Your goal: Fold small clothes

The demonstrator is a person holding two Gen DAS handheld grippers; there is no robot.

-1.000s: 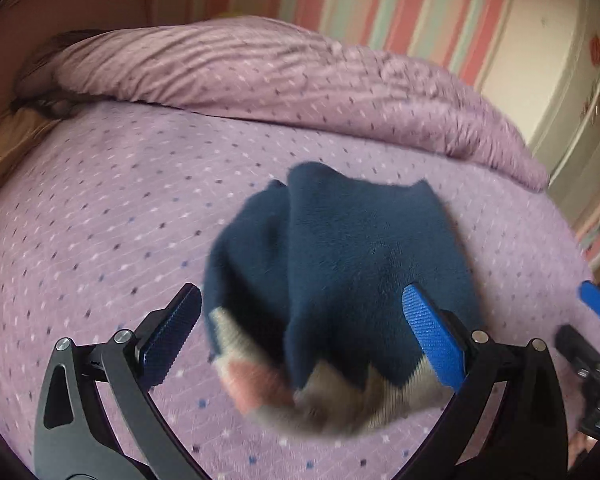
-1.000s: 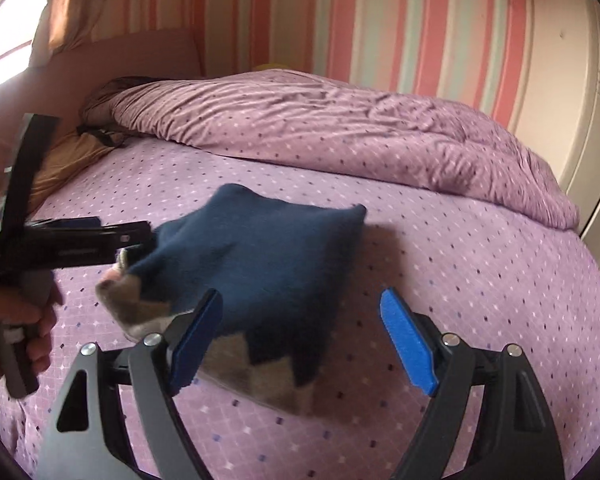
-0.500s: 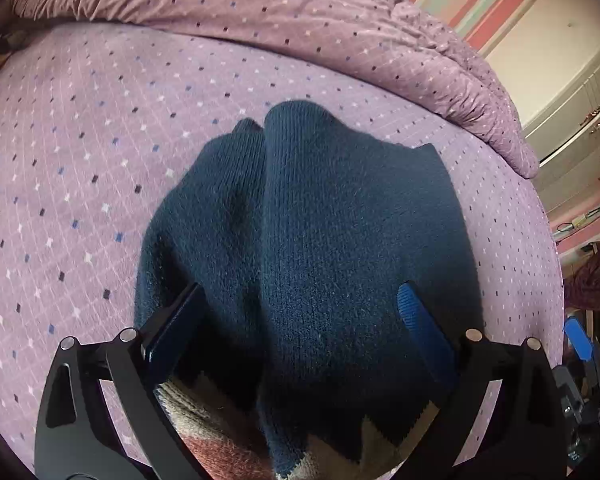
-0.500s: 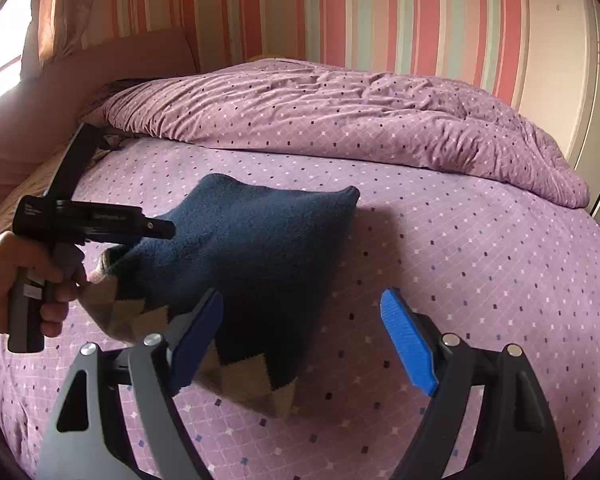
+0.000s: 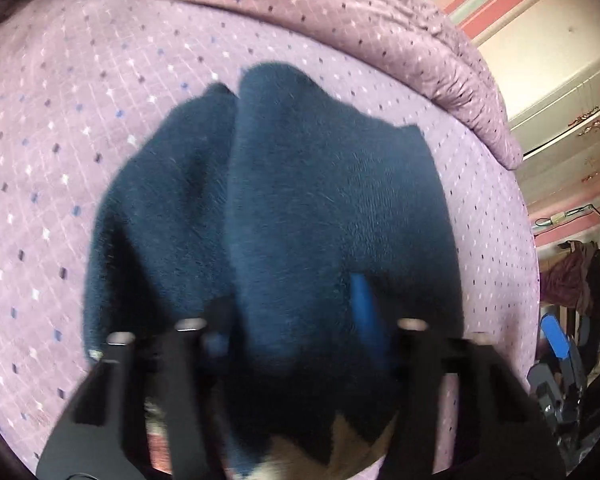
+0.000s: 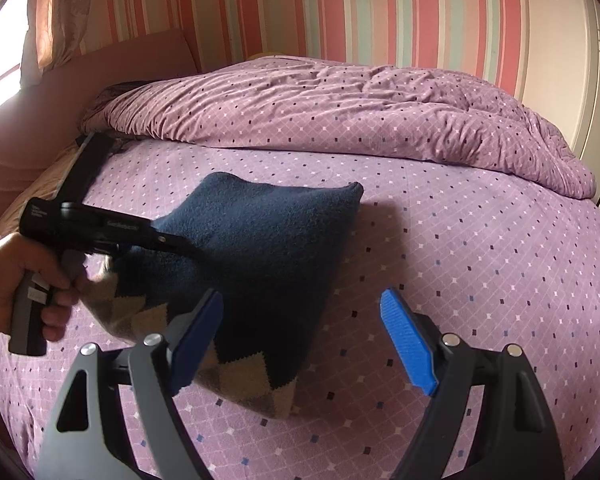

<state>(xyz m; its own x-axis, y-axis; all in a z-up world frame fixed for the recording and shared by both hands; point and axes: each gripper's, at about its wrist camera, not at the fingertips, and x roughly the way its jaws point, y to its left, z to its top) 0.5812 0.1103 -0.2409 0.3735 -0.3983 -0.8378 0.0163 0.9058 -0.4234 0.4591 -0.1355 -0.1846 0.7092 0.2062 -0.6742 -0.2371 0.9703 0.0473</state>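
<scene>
A navy knit garment (image 5: 320,184) with a beige and pink argyle hem lies humped on the purple dotted bedsheet (image 5: 52,128). My left gripper (image 5: 290,296) points down into its near end. Its jaws are closing, and a raised fold of the knit fills the gap between the pads. In the right wrist view the garment (image 6: 260,232) lies mid-bed, with the left gripper (image 6: 172,242) biting into its left side and a person's hand (image 6: 4,276) on its handle. My right gripper (image 6: 302,300) hangs open over the garment's near right edge, with nothing between its fingers.
A bunched purple duvet (image 6: 340,112) lies across the far side of the bed. Behind it is a striped wall (image 6: 340,8), and a white wardrobe (image 6: 572,60) stands at the right. Clothes (image 5: 576,280) hang beyond the bed's right edge. Bare sheet (image 6: 480,260) stretches right of the garment.
My left gripper came down onto the garment, and its wide-open jaws narrowed around a fold of the knit. The right gripper has hardly moved.
</scene>
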